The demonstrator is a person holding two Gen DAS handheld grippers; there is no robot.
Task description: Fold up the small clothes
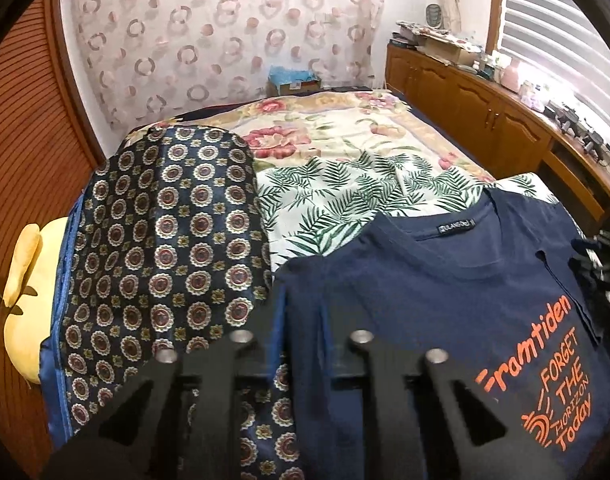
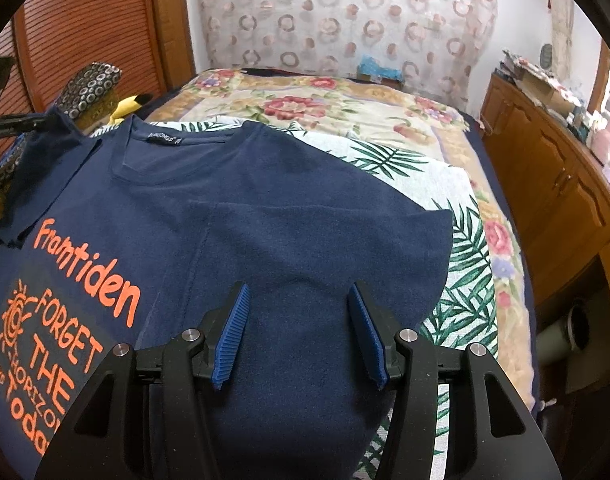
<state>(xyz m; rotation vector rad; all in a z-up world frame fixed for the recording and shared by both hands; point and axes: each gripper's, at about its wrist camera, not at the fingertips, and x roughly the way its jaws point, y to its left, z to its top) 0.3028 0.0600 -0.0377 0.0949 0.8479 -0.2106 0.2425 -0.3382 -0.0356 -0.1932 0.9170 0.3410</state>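
A yellow plush toy [image 1: 21,300] is lying at the far left edge of the bed, just beside a navy medallion-print cloth [image 1: 165,220]. The left gripper [image 1: 301,308] is sitting right at the border between that cloth and the navy T-shirt [image 1: 445,300]. Its jaws appear to be pinching the shirt's sleeve edge, and the right wrist view is showing that sleeve being lifted and drawn toward it.

The T-shirt is lying face up on a leaf-print sheet [image 1: 345,192] over the floral bed cover [image 2: 305,92], with its right side already folded inward. The right gripper [image 2: 299,292] is hovering over that folded part with its jaws spread wide, gripping nothing.

- **Snagging:** the medallion cloth is touching the shirt by the left jaws, so it could get caught in the same pinch and dragged into the fold.
- **Sliding:** nothing is pinning the shirt, so a pull on the sleeve could drag the whole garment across the sheet and skew it.
- **Unfolding:** the same tug could be opening up the right-hand fold, since the right jaws are not holding it down.
- **Slipping:** only a thin edge seems to be held, and it may be slipping out mid-fold.

The orange print is reading "Framtiden", then "FORGET THE HORIZON Today" beside a sun graphic. The neck label [image 2: 163,139] is carrying 1 line of white lettering, too small to read.
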